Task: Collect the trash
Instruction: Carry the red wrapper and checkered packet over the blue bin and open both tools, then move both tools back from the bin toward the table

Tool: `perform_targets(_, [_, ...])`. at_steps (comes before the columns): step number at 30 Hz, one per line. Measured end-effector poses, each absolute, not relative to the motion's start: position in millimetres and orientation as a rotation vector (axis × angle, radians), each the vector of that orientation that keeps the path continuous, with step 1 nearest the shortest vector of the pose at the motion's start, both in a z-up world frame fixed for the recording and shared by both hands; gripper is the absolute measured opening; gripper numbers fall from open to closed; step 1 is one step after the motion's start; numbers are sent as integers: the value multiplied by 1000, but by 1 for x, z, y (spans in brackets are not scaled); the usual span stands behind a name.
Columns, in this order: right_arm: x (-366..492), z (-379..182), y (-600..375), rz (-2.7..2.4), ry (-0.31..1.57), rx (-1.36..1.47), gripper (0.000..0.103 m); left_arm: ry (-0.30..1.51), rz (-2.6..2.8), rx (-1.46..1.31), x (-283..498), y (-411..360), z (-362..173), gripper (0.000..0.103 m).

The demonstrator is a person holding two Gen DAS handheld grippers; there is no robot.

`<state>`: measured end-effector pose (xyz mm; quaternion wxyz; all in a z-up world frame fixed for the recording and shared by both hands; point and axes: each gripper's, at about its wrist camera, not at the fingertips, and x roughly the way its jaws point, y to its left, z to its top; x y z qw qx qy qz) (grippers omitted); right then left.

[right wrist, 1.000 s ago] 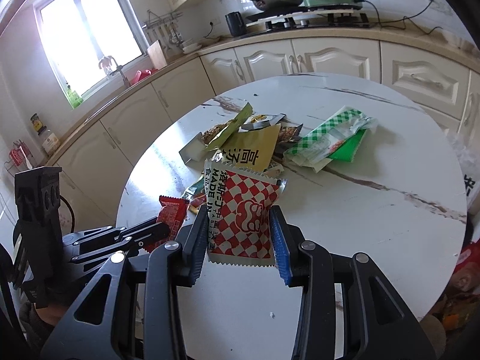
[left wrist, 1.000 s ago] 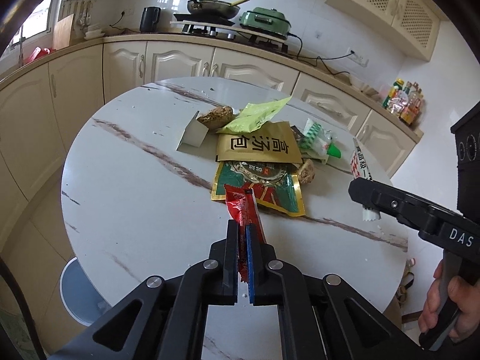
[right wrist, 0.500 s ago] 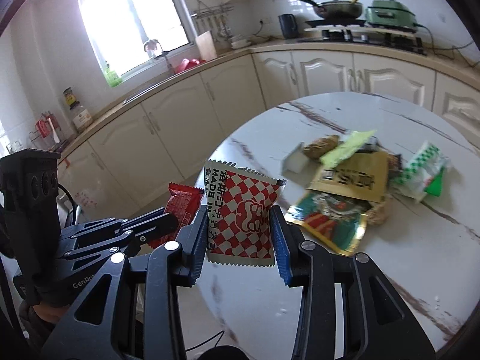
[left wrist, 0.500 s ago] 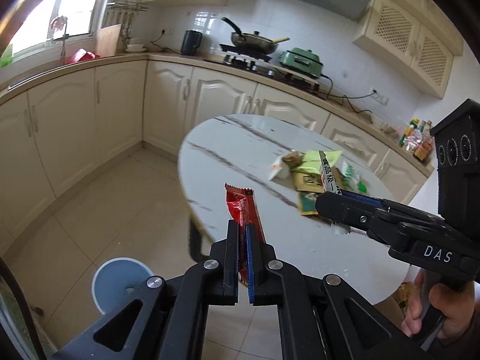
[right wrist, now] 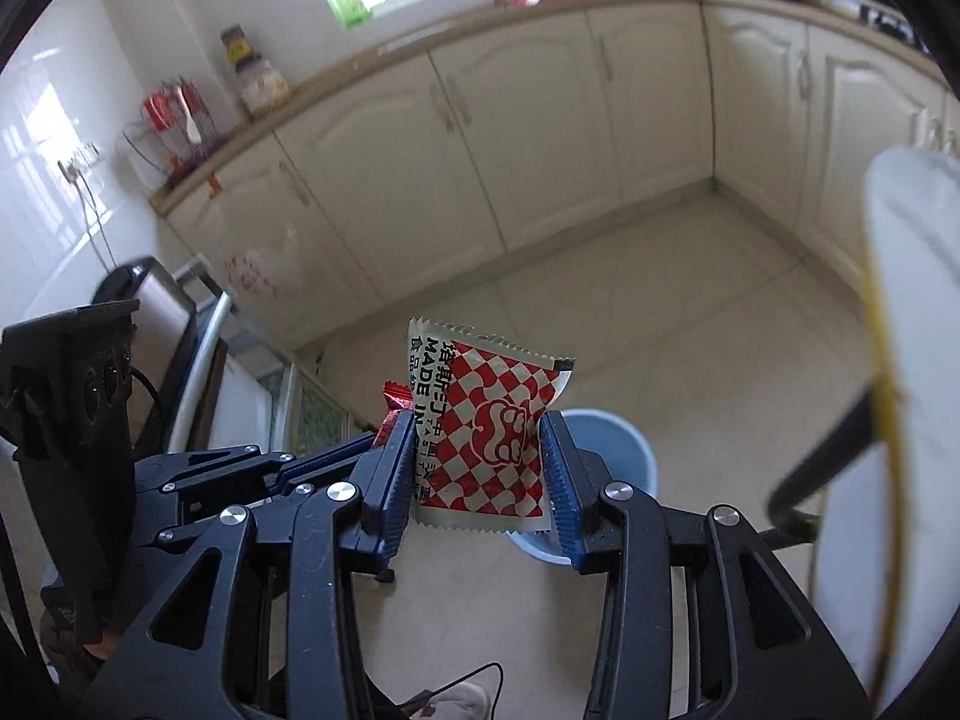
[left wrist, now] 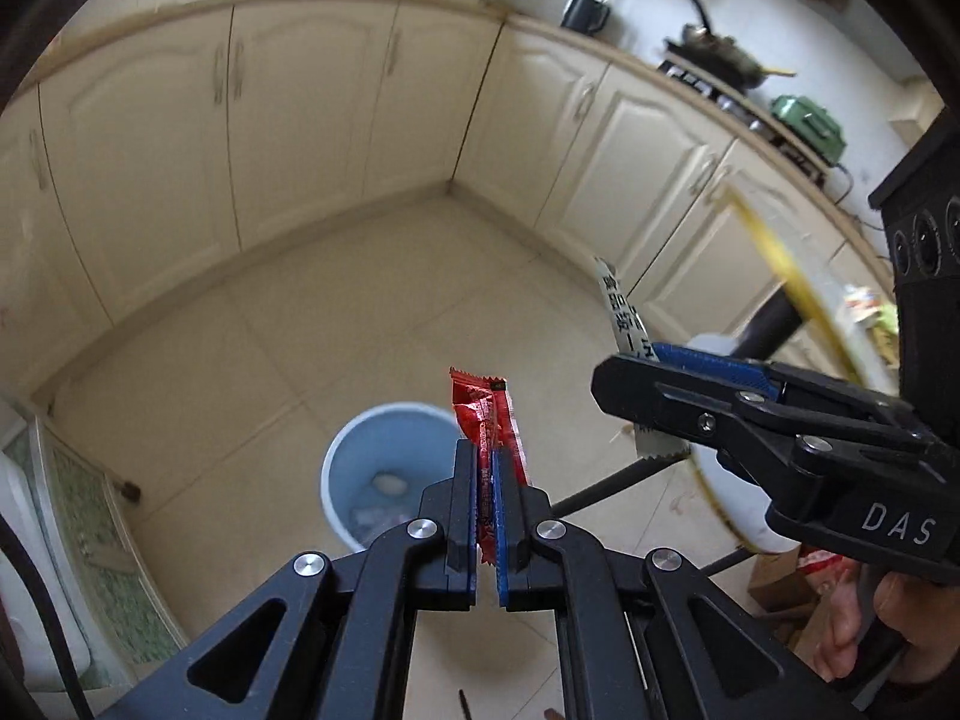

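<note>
Carrying step: the left gripper (left wrist: 486,501) is clamped on a red wrapper (left wrist: 489,420), the right gripper (right wrist: 480,474) on a checkered packet (right wrist: 492,438) — next, both must open squarely above the blue bin (left wrist: 384,474), low centre of frame.

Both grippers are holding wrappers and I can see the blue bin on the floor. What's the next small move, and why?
Probably carry both grippers a little further until they hang over the blue bin, then let go. The left gripper pinches the red wrapper near the bin's rim, not yet above its mouth, and the right gripper holds the checkered packet with the bin partly hidden behind it.
</note>
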<state>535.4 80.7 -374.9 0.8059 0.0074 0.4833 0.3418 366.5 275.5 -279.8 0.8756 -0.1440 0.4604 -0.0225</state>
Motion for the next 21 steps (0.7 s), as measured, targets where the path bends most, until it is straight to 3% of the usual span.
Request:
perform_targets(12, [615, -542, 115, 663, 1264, 54, 48, 1169, -41, -355, 477, 314, -404, 1])
perform_targets(16, [632, -570, 113, 638, 1289, 85, 60, 1191, -50, -360, 514, 322, -421, 2])
perform_targets(21, [641, -584, 111, 636, 1301, 125, 65, 1188, -22, -381, 534, 326, -436, 7])
